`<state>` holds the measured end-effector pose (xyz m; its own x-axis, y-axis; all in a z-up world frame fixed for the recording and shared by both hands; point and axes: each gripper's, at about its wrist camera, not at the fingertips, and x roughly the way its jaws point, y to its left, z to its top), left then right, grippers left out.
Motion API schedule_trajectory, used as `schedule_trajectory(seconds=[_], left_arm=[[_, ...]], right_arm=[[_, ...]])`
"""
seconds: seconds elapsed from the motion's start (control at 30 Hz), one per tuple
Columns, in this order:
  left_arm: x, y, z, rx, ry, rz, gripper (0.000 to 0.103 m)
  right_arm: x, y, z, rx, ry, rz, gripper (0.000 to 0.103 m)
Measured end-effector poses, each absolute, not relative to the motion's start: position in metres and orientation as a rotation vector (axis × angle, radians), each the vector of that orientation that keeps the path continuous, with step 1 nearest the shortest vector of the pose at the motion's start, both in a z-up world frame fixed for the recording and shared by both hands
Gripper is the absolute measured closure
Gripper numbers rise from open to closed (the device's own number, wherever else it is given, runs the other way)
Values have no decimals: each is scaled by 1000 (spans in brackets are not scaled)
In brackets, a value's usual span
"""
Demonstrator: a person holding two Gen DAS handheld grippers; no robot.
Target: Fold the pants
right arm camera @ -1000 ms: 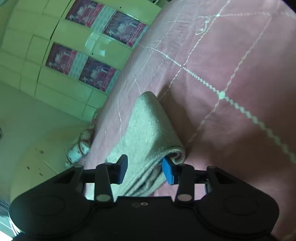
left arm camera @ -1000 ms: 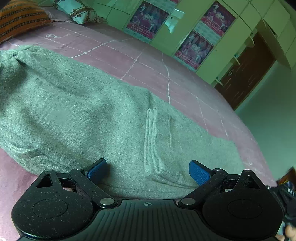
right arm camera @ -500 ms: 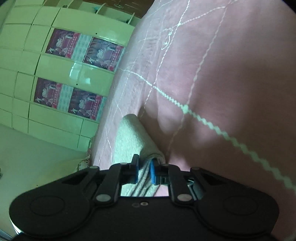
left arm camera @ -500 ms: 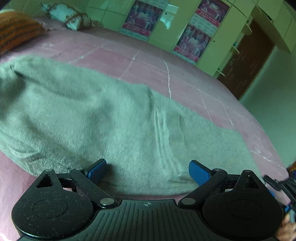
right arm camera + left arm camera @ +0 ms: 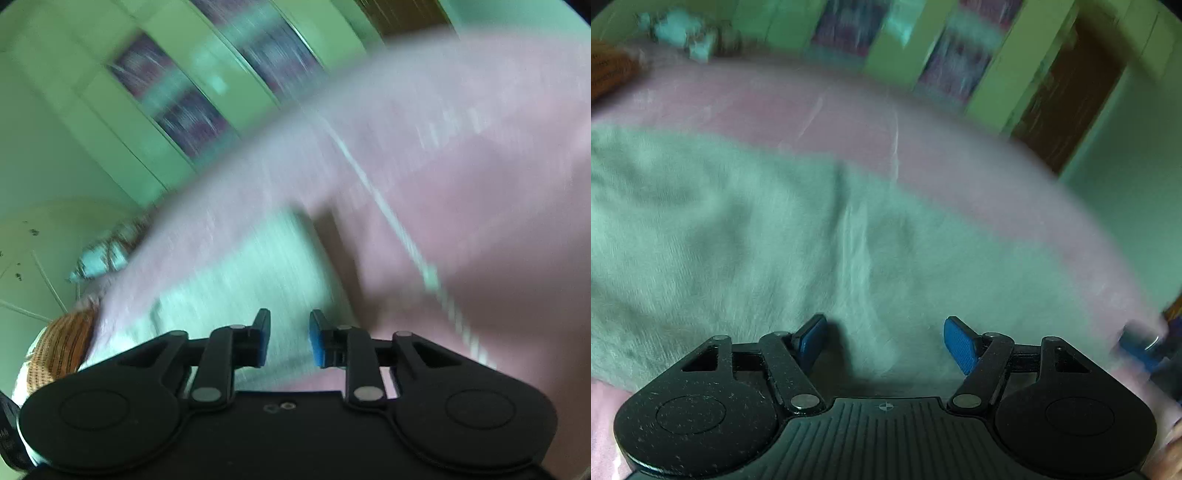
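Your left gripper [image 5: 884,341] hangs low over the near edge of the grey pants [image 5: 738,229] with its blue pads [image 5: 956,345] spread; the jaws are closing, cloth lies under the gap, but neither pad presses on it yet. Beyond those pads the pants stretch wide across the pink bedsheet [image 5: 849,110], with a raised seam running away from the gripper toward the far edge of the bed. At the right rim of that view your other gripper shows only as a blurred blue-and-dark shape.

Your right gripper [image 5: 290,341] has its pads close together but not touching, and the jaws are opening slightly. A narrow folded strip of the pants runs up from between them over the bedsheet [image 5: 480,184]. The blur hides whether the pads actually bite on it, so I cannot tell if you have a hold there. Pillows [image 5: 62,343] lie at the bed's far left corner, and cupboard doors [image 5: 184,110] stand behind.

This looks like the grasping stage before a fold: one hand at the pants' end, the other taking the long edge. Next, let the left pads close fully on the edge, confirm the right grip, then lift both hands together and carry the cloth over evenly so it doesn't twist.
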<state>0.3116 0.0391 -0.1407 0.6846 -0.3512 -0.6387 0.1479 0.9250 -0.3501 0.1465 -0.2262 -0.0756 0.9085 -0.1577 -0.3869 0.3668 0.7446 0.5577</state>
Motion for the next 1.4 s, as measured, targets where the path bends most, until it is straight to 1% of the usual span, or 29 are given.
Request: schedule_trajectory(seconds=[0.03,0.07,0.1,0.13,0.17,0.2,0.23,0.3,0.37,0.4,0.43,0.47,0.5,0.57,0.6,0.63,0.67,0.7,0.8,0.83,1.0,1.13,1.3,1.4], left_arm=[[312,37,-142,-243,757,-287,33],[312,34,-138,-209,765,-284,33],[312,32,-131,-205,762,-273,33],[310,33,-121,-219,722,-276,33],[309,34,-112,-220,675,-285,33],[312,31,-105,-201,649,-282,33],[319,27,-99,-187,638,-279,33],[342,21,-99,-183,663,-270,33],[368,13,-108,-155,729,-225,33],[381,10,-121,-140,786,-209,30],[386,7,-129,-119,785,-217,26],[385,3,-132,-81,767,-216,22],[383,-1,-131,-50,767,-216,21],[378,-2,-122,-43,783,-213,19],[371,1,-115,-66,777,-217,16],[359,7,-107,-86,742,-236,11],[345,15,-101,-91,693,-249,0],[329,27,-97,-87,638,-231,0],[285,78,-94,-149,595,-169,0],[271,100,-95,-188,587,-141,0],[237,189,-101,-245,600,41,0],[250,252,-120,-415,616,111,0],[293,294,-159,-610,637,125,0],[313,309,-174,-710,572,78,0]], right_arm=[[155,-228,-79,661,372,-287,87],[171,-232,-87,651,476,-301,89],[184,-236,-93,636,548,-303,94],[184,-237,-87,619,530,-305,94],[183,-238,-78,600,492,-302,91],[184,-240,-68,580,446,-300,88],[187,-243,-61,564,420,-296,88],[213,-254,-52,526,441,-309,88],[246,-262,-47,461,472,-326,88],[255,-261,-53,429,487,-332,87],[270,-265,-59,406,530,-338,86],[286,-272,-67,406,617,-339,86],[296,-276,-79,408,705,-332,85],[290,-272,-73,368,671,-323,86],[279,-269,-66,361,622,-311,85],[266,-266,-60,354,565,-306,82],[250,-262,-56,341,515,-310,80],[235,-257,-54,337,491,-309,75],[195,-245,-56,337,450,-256,74],[186,-242,-58,326,448,-255,71],[178,-222,-69,368,454,-257,70],[191,-201,-64,366,463,-233,70],[208,-178,-52,342,460,-209,70],[216,-167,-45,312,466,-212,70]])
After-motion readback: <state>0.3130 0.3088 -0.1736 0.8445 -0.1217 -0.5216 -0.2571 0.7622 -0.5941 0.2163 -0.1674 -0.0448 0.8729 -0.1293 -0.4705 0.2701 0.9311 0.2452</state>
